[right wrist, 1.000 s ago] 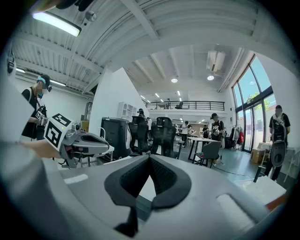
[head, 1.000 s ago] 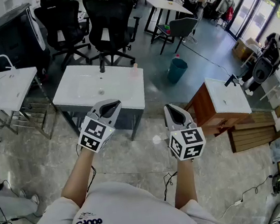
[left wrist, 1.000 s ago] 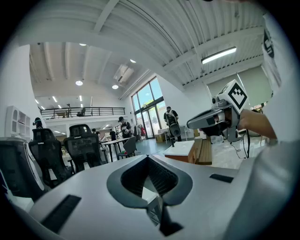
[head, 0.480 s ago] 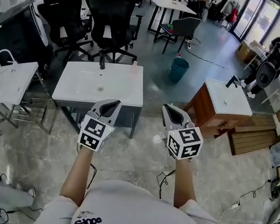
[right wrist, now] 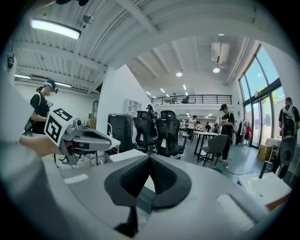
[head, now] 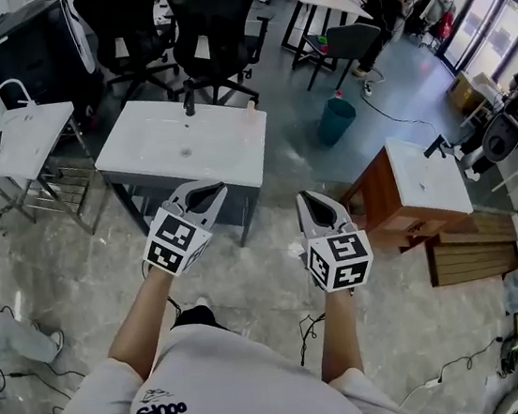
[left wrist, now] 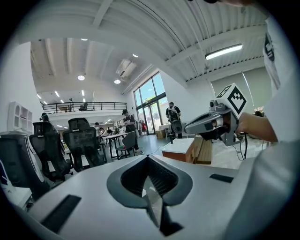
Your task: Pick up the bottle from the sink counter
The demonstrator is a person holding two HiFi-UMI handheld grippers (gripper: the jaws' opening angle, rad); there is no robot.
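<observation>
A small pale bottle [head: 249, 108] stands upright at the far right corner of the white sink counter [head: 139, 160], near a dark faucet [head: 189, 104]. My left gripper [head: 206, 193] is held out above the floor in front of the counter's near edge, well short of the bottle. Its jaws are shut with nothing between them [left wrist: 148, 157]. My right gripper [head: 313, 200] is beside it to the right, off the counter's right end, also shut and empty [right wrist: 150, 158]. Neither gripper view shows the bottle.
A second white basin stand [head: 18, 138] is at the left. Black office chairs [head: 206, 19] stand behind the counter, and a teal bin [head: 333, 120] to its right. A wooden cabinet with a white top [head: 416, 180] sits at the right. Cables lie on the marble floor.
The head view has shifted a little, so the counter and bottle sit slightly higher in the frame. Both grippers have kept their places and stayed shut.
</observation>
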